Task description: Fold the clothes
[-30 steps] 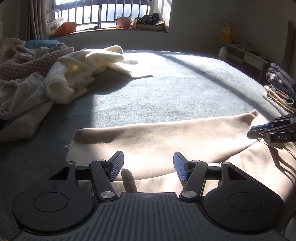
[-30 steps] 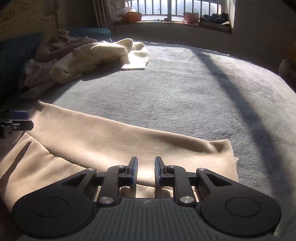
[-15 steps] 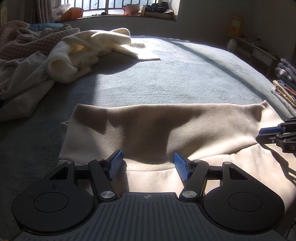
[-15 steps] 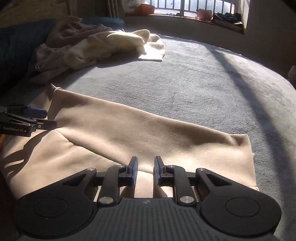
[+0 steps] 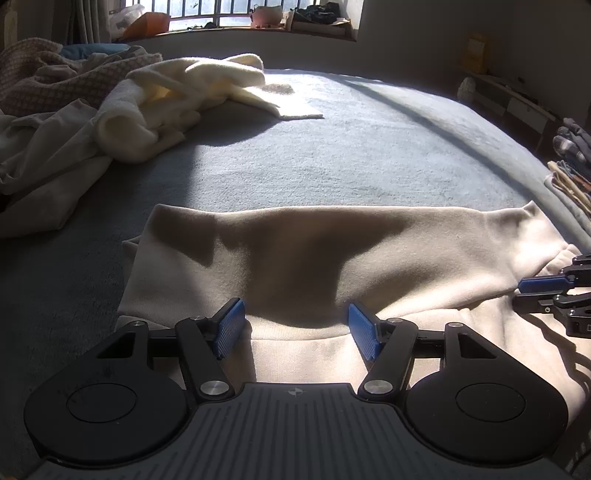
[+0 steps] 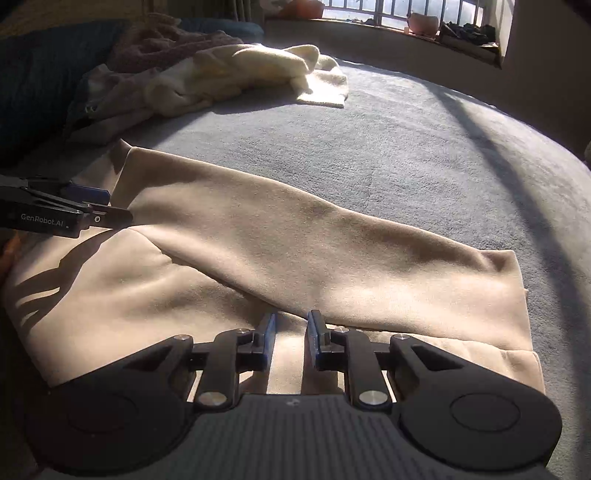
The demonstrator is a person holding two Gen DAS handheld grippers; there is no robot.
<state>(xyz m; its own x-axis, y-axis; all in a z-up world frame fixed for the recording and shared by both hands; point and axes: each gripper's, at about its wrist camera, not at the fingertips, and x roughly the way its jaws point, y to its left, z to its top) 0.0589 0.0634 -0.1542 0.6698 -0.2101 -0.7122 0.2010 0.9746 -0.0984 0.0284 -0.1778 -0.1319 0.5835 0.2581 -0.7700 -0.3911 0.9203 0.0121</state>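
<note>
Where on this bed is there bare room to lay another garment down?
The grey-blue bedspread lies bare beyond the flat beige garment, out to its far edge below the window ledge. The far left is crowded with a cream fleece heap and rumpled blankets. Folded clothes line the right edge.

A beige sweatshirt (image 5: 369,251) lay flat on the grey-blue bed cover (image 5: 332,155) in front of me, its far part folded toward me in a long band across the body, the ribbed hem nearest me. Farther off on my left, a cream garment (image 5: 177,96) lay crumpled against a heap of other unfolded clothes (image 5: 48,122).
</note>
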